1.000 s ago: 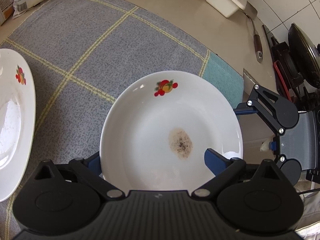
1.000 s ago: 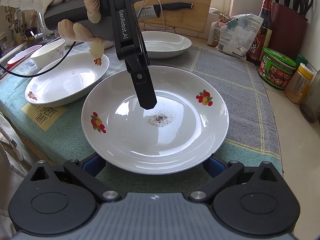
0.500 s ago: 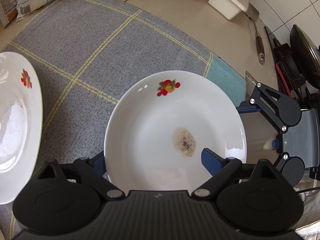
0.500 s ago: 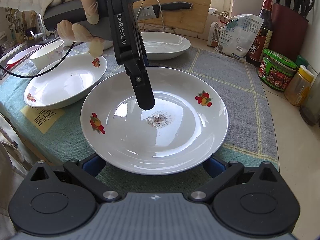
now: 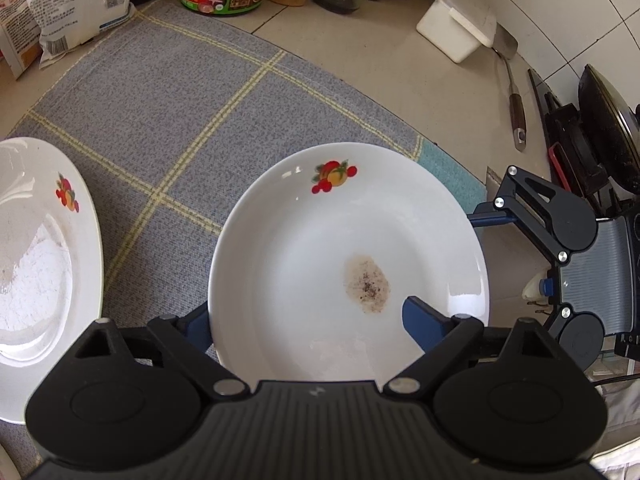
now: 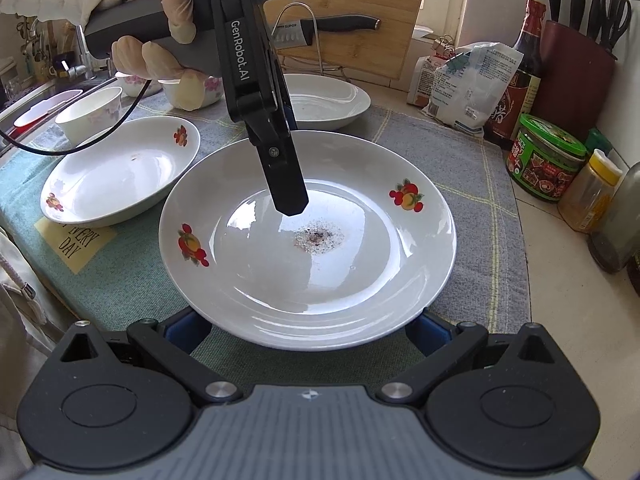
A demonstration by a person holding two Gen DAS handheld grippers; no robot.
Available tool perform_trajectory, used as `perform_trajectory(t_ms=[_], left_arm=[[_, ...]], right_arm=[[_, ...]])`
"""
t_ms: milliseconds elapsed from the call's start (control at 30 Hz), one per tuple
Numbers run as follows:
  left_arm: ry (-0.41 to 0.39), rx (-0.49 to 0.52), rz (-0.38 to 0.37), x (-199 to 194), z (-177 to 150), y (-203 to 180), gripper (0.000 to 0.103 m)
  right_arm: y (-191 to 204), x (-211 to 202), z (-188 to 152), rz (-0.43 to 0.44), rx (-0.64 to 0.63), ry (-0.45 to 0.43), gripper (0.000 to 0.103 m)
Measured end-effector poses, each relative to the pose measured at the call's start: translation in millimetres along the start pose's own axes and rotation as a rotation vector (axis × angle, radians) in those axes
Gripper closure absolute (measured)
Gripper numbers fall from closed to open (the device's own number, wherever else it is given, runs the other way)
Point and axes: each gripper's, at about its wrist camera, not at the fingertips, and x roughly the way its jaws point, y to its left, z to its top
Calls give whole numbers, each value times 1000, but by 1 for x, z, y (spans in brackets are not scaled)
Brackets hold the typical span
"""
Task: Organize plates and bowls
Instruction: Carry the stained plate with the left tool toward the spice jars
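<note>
The bench [image 5: 392, 80] is pale tile, and most of it lies under a grey cloth [image 5: 168, 112] crossed with yellow lines. In the middle of that cloth is the plate [image 6: 308, 240], white with fruit prints on its rim and a speckled brown smear at its centre. Left of the plate, as the right camera looks, a second plate [image 6: 120, 172] sits close by on the cloth, and behind the plate a third plate [image 6: 328, 100] lies in front of an upright cutting board [image 6: 360, 12]. Two small bowls [image 6: 90, 114] stand further left of the second plate. To the plate's right a green-lidded jar [image 6: 546, 160] stands on the bare bench. The left gripper [image 5: 308, 322], held in a gloved hand [image 6: 156, 36], straddles the plate's edge: one of its fingers [image 6: 286, 184] lies over the inside of the plate and the other goes under the rim, so it looks clamped on the plate. The right gripper [image 6: 306, 330] has its fingers wide apart, level with the plate's near rim and holding nothing.
</note>
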Motion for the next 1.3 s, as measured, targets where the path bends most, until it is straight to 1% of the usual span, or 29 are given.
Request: perform_trajectory(t_ms=[367,833,1300], left_arm=[[-26,-14,4,4,26,11,10],[-55,-40,14,16,67,35,10],[-79,-41,27,26,96,54,10]], right_arm=[[-30,7,8,1,-12,-2,0],[-78,33,22,20,-20,5,0],[-113,52,27,6,-32,10,0]])
